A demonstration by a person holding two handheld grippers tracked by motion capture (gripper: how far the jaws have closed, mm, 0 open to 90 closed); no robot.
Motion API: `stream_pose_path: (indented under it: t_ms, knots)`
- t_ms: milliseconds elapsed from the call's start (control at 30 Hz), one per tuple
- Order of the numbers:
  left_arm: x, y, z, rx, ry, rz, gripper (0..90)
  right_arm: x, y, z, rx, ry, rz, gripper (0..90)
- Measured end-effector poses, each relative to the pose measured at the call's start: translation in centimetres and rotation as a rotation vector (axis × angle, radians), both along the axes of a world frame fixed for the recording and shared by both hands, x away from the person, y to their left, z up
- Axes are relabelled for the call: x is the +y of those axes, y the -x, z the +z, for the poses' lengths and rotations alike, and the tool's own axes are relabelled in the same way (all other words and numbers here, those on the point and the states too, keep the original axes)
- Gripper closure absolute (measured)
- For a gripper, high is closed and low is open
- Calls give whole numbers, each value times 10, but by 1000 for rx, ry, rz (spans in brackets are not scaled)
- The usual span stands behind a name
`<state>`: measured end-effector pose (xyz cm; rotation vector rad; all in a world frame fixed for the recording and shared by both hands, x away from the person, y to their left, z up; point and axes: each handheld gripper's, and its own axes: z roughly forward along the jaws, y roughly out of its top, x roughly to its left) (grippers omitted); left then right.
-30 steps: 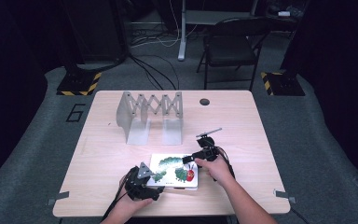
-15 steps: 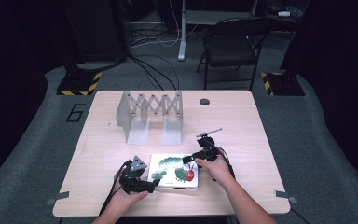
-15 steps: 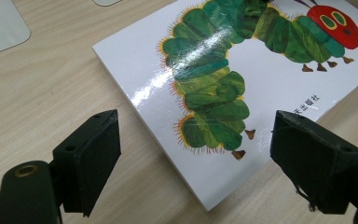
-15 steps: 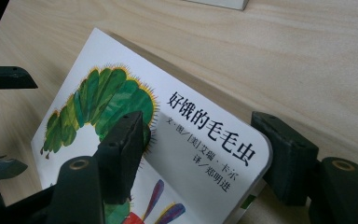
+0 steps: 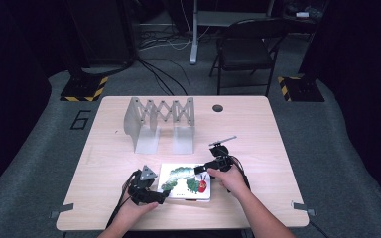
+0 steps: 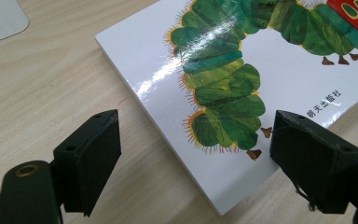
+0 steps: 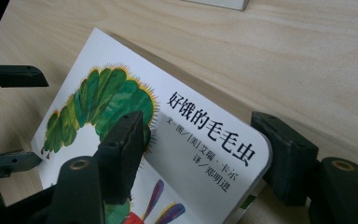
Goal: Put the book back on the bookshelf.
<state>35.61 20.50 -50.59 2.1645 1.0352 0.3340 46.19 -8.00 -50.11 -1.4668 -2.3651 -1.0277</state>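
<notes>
Taking the white, glossy board book with the green caterpillar on its cover [image 5: 186,181] as the landmark, it lies flat near the front edge of the pale wooden tabletop [image 5: 104,148], between the two hands. At the book's left edge sits the left gripper [image 5: 154,196], and in the left gripper view [image 6: 193,154] its jaws stand wide apart, holding nothing, one over bare wood just left of the book and the other at the near corner; that spread looks meant to straddle the corner so the gripper can steady or pinch the book. Behind the book, farther from the person, stands a grey metal expanding book rack [image 5: 159,119], upright and well apart, a likely place for the book to end up. At the book's right edge is the right gripper [image 5: 202,170]; in the right gripper view [image 7: 200,154] its jaws are also well open, one lying over the cover and the other beside the rounded corner, which seems raised off the wood. The jaws bracket that corner without clearly pressing it, probably to get under the edge and lift the book.
</notes>
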Motion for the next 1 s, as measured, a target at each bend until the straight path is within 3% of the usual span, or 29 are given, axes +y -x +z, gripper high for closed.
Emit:
stream_pose_path:
  t_ms: [200, 367, 700, 1000]
  knots:
    - [1, 0, 0, 13, -1, -10, 176, 0, 0, 0, 2, 3, -4, 361]
    - [2, -1, -2, 18, 22, -2, 173, 0, 0, 1, -10, 5, -2, 367]
    - [3, 0, -4, 4, 47, 9, 172, 0, 3, 9, -27, 2, -15, 398]
    - [4, -2, -6, 26, 58, -1, 174, 1, 4, 10, -34, 9, -12, 403]
